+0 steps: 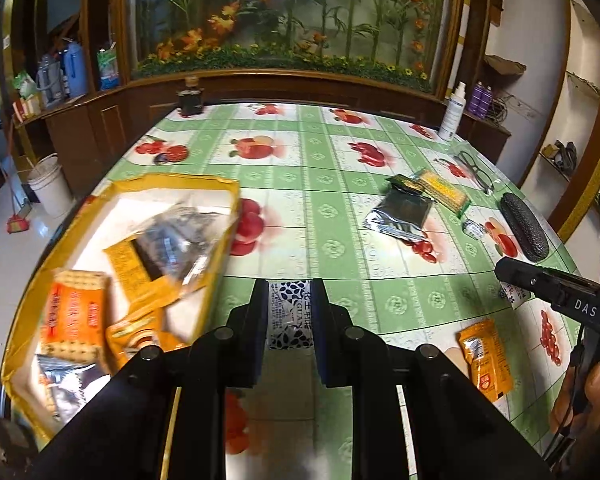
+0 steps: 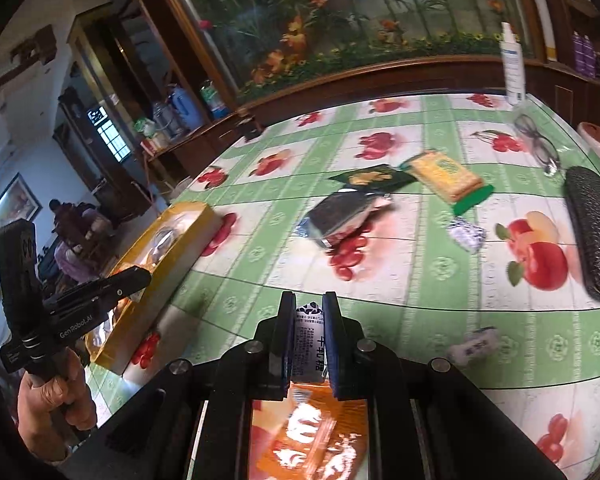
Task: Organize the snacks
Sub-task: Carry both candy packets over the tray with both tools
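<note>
The left gripper is closed on a small candy with a white wrapper and a dark leaf pattern, and it holds this candy above the table, just beside the yellow box. The box lies at the left side of the table and already contains several snacks, among them an orange cracker pack. The right gripper also pinches 1 candy of the same kind, above an orange packet. Farther on the green fruit-pattern cloth lie a silver bag, a dark green packet, a yellow biscuit pack, 1 more wrapped candy, and another one near the right gripper. Glasses and a black case lie at the right edge.
</note>
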### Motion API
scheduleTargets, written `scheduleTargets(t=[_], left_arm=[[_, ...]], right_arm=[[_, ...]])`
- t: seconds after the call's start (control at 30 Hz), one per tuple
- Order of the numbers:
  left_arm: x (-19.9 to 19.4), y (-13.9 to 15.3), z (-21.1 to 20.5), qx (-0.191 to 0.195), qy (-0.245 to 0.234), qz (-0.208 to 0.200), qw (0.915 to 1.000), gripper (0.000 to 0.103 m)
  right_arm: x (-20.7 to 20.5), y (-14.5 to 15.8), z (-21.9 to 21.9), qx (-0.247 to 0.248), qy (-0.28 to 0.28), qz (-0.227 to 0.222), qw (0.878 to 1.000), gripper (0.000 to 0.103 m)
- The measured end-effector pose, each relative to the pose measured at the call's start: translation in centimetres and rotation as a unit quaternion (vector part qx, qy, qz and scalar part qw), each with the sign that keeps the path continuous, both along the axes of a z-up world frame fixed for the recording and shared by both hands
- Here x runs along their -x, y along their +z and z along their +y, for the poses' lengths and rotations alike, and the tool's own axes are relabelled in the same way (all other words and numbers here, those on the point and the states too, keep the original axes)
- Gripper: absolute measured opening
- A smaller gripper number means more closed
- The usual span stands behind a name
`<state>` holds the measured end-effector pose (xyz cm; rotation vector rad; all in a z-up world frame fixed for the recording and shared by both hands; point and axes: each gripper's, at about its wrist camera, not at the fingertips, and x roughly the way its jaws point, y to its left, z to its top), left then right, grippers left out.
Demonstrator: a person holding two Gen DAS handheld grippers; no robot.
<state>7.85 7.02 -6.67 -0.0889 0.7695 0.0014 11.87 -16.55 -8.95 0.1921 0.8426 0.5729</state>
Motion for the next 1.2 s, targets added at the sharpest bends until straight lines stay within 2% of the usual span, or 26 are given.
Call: scheduleTargets(t=[0.4, 0.87, 1.2], left_arm=[[2.5, 0.5, 4.8, -0.024, 0.067, -0.008, 0.9974, 0.017], [4.7, -0.1, 8.8, -0.022, 0.109, -0.007, 0.9938, 0.017], [6.1, -0.7, 11.6, -0.018, 0.138, -0.005, 0.9903, 0.018]], right_arm=[[1.1, 1.1, 7.2, -0.009, 0.074, -0.005, 0.997, 0.014], [2.8, 2.3, 16.4, -0.019, 0.158, -0.014, 0.987, 0.014], [2.8, 2.1, 21.8, -0.033, 0.193, -0.005, 0.981, 0.014]])
